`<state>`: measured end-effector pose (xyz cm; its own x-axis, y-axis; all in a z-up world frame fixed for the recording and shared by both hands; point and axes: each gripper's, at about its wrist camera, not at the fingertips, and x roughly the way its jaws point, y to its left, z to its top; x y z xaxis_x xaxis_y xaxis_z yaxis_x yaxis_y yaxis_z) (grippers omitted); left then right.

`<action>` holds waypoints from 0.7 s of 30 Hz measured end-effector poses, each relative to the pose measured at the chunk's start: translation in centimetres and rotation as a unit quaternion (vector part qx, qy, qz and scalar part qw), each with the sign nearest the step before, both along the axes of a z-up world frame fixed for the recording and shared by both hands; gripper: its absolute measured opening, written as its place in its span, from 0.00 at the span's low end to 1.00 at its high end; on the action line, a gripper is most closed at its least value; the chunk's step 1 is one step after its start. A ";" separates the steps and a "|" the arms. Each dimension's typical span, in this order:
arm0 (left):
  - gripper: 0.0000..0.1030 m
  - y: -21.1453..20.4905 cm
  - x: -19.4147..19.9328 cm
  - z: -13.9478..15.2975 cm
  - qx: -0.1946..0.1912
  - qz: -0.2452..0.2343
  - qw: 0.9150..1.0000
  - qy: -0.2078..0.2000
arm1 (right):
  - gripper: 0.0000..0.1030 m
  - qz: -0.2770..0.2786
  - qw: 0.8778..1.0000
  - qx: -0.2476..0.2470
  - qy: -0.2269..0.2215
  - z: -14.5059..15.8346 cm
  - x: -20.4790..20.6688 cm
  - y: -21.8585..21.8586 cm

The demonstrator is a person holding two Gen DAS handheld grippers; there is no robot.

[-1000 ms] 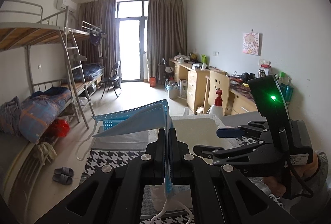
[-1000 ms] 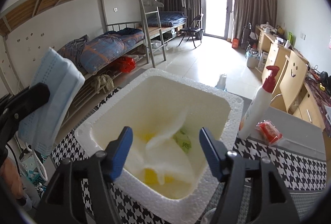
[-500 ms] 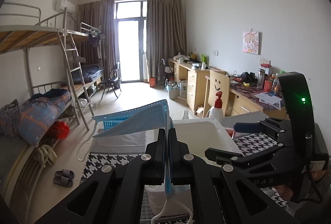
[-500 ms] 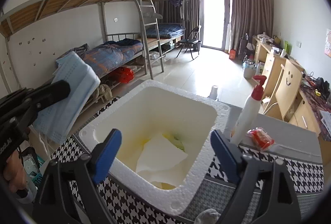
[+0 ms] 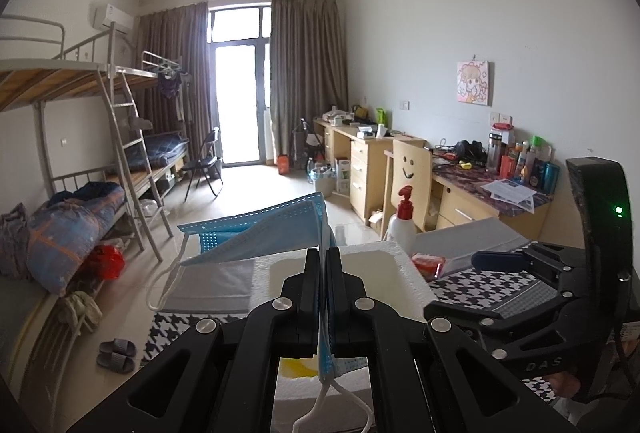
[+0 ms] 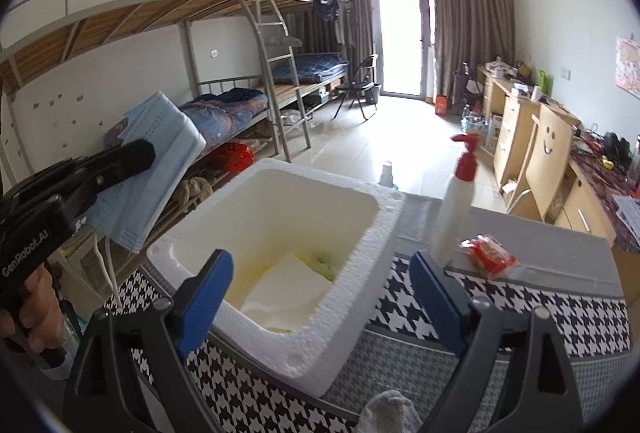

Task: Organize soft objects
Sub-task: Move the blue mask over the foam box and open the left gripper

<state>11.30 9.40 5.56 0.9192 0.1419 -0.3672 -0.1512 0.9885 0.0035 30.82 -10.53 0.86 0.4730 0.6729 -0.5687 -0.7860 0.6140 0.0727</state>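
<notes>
My left gripper [image 5: 324, 257] is shut on a folded blue face mask [image 5: 272, 229], whose ear loops dangle below the jaws. In the right wrist view that left gripper [image 6: 136, 157] holds the mask [image 6: 160, 161] in the air to the left of a white foam box [image 6: 360, 253]. A white sheet [image 6: 288, 289] lies inside the box over something yellow. My right gripper [image 6: 322, 293] hangs over the box's near rim, open, with nothing between its blue pads. A white cloth [image 6: 388, 411] lies at the bottom edge, below the right gripper.
The box stands on a table with a houndstooth cloth [image 6: 520, 313]. A white pump bottle with a red top [image 6: 452, 217] and a red packet [image 6: 490, 257] sit to the right of the box. Bunk beds line the left wall, desks the right.
My right gripper's jaws have spread wider and it has drawn back from the box. The white sheet now lies flat inside. The left gripper has kept still with the mask.
</notes>
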 end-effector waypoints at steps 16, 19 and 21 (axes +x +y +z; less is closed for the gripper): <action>0.03 -0.6 2.9 -0.7 -0.003 -0.016 0.999 0.029 | 0.90 -0.037 0.999 0.015 -0.008 -0.2 0.1 -4.6; 0.03 -0.6 3.4 -1.0 -0.011 -0.020 0.999 0.037 | 0.90 -0.042 0.999 0.012 -0.012 -0.3 0.0 -4.9; 0.03 -0.6 3.7 -1.2 -0.015 -0.024 0.999 0.042 | 0.90 -0.045 0.999 0.010 -0.013 -0.5 0.0 -5.1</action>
<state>14.98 8.78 4.35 0.8906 0.0866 -0.4465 -0.1043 0.9944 -0.0151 30.85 -15.61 0.38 0.5467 0.6384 -0.5419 -0.7293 0.6810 0.0666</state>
